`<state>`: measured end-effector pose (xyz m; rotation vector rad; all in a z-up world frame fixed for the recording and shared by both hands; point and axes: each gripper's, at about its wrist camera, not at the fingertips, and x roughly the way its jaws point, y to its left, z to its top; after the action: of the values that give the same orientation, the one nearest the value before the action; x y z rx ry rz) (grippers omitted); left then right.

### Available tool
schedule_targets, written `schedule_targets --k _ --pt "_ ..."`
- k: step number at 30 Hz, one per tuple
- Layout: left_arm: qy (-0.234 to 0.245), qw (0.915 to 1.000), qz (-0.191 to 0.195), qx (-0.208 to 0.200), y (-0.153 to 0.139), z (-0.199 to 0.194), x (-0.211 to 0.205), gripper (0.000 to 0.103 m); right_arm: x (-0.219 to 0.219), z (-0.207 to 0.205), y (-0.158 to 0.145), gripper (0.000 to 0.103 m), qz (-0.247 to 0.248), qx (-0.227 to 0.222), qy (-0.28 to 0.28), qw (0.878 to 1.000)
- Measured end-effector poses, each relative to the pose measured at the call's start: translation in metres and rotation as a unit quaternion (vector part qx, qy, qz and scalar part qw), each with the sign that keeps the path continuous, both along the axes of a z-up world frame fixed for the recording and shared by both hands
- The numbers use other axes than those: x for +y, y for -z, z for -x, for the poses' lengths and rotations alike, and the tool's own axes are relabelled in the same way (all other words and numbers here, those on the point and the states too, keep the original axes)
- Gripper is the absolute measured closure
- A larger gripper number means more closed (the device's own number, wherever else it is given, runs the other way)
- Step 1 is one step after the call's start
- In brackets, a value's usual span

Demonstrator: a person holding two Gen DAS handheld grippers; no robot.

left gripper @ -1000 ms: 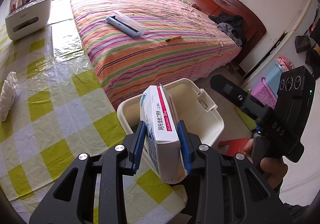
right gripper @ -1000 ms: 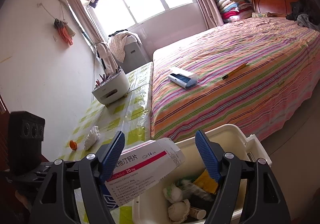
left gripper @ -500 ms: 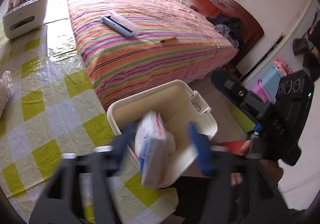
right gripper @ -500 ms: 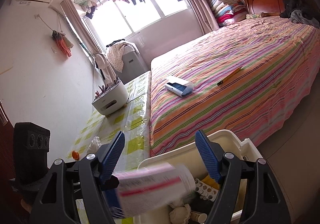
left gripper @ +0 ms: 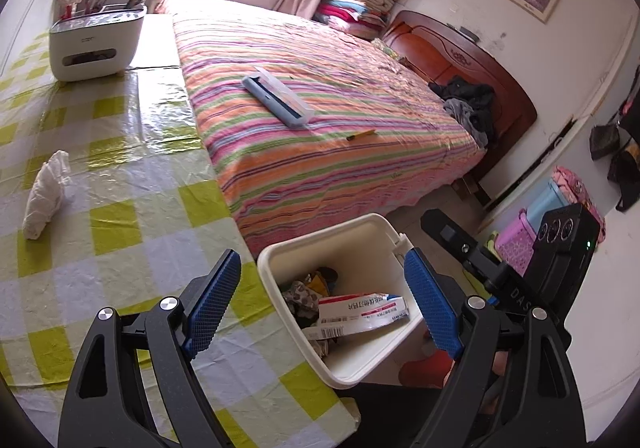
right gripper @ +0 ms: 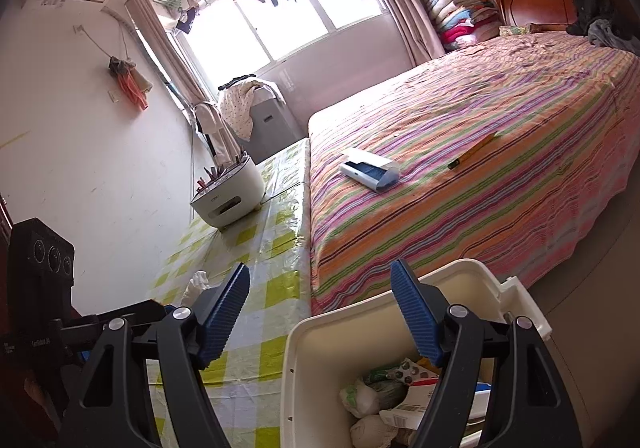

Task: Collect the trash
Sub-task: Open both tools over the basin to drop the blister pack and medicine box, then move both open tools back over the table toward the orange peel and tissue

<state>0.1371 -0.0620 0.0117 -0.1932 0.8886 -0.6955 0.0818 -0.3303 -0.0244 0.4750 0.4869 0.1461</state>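
A: Where is the box [left gripper: 362, 314]?

B: In the bin [left gripper: 320, 244], flat on the other trash. The left gripper [left gripper: 322, 312] has just been opening; its jaws stand spread above the bin with nothing between them.

A: And the right gripper [right gripper: 320, 314]?

B: Spread too, empty, hovering over the bin's near rim.

A: What's left?

B: A crumpled tissue [left gripper: 46, 194] on the table [left gripper: 120, 152], well apart from the bin. I'd judge it the next pick.

A: How to do it well?

B: Lift clear of the rim first, then come down over the tissue with jaws wide, pinch its middle, and avoid snagging the glossy tablecloth.
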Motion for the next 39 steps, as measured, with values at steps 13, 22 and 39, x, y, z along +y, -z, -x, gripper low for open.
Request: schedule_targets --k 13,22,39 --pt "-0.036 0.9991 -0.019 -0.01 -0.005 -0.004 0.033 0.02 0.046 -0.022 -0.001 0.032 -0.002 0.008 -0.04 0.999" --pt "-0.141 0.9884 -0.039 -0.039 -0.016 -0.018 0.11 0.02 0.078 -0.039 0.003 0.032 -0.001 0.022 -0.065 0.998" --pt "-0.314 0.9446 -0.076 0.06 0.028 -0.094 0.307 0.02 0.178 -0.068 0.016 0.032 0.013 0.049 -0.156 0.986"
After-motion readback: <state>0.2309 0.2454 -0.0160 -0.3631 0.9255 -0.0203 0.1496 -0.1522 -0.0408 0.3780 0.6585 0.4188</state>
